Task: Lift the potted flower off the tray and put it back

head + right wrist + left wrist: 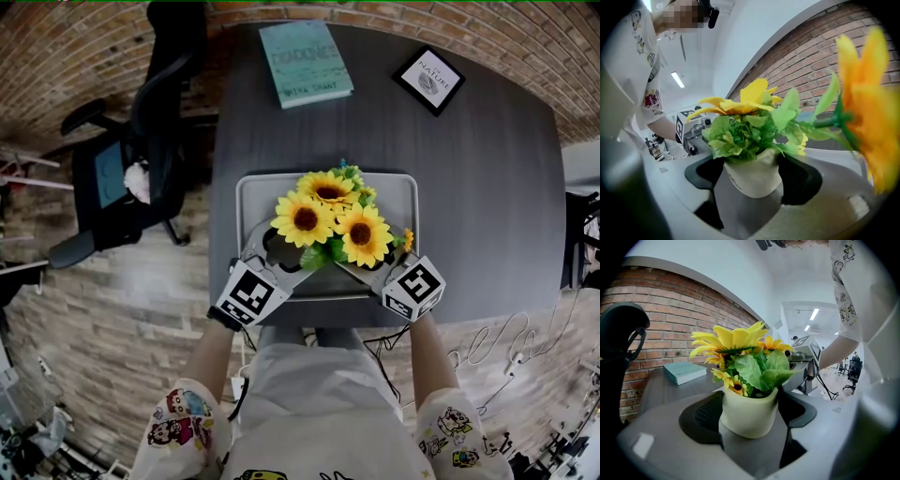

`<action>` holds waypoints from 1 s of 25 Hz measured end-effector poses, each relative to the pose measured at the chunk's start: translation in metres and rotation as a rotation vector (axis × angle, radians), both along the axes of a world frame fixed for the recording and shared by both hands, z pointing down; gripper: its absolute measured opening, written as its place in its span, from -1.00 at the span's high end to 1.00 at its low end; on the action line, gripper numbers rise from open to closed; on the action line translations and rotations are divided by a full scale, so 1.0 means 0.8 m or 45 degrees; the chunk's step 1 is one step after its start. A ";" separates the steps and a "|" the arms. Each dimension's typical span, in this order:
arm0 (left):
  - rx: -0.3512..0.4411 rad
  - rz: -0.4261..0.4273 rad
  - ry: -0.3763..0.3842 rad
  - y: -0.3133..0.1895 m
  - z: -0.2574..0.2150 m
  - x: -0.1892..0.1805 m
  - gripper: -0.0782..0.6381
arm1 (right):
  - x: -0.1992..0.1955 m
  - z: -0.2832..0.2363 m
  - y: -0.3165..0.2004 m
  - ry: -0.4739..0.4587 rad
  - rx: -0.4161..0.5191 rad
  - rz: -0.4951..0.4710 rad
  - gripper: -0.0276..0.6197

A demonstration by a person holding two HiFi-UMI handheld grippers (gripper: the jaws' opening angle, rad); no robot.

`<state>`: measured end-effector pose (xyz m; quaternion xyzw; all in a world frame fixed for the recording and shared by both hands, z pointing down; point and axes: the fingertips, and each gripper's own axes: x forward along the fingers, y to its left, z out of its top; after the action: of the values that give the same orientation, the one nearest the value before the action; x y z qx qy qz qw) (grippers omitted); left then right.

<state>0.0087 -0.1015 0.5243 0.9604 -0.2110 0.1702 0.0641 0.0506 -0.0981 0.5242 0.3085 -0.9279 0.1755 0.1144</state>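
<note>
– Left tool [751, 408] and right tool [754, 171] are each clamped on the pale pot [747, 422] of the potted flower [330, 225], over the near half of the tray [248, 192] on the worktop [469, 216].
– How will it handle?
– Probably light, but stiff, smooth and top-heavy. Grip the pot wall, never the soft blooms [736, 104]. I can't tell whether its base touches the tray.

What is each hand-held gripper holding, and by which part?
Both hold the potted flower: the left hand-held gripper and the right hand-held gripper each clamp its cream pot by opposite sides.
</note>
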 end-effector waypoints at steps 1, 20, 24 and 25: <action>0.000 0.000 0.001 0.000 -0.001 0.000 -0.27 | 0.000 -0.001 0.000 -0.002 0.001 0.000 -0.22; 0.074 -0.018 0.041 -0.017 -0.059 0.000 -0.27 | 0.001 -0.063 -0.017 0.008 0.138 0.001 -0.22; 0.096 -0.022 0.043 -0.018 -0.079 0.000 -0.27 | 0.001 -0.083 -0.017 0.011 0.176 0.001 -0.22; 0.102 -0.023 0.044 -0.018 -0.085 0.000 -0.27 | 0.001 -0.089 -0.017 0.010 0.187 0.001 -0.22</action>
<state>0.0087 -0.1155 0.4567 0.9631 -0.2253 0.1443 0.0308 0.0517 -0.1113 0.4532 0.3174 -0.9376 0.1056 0.0951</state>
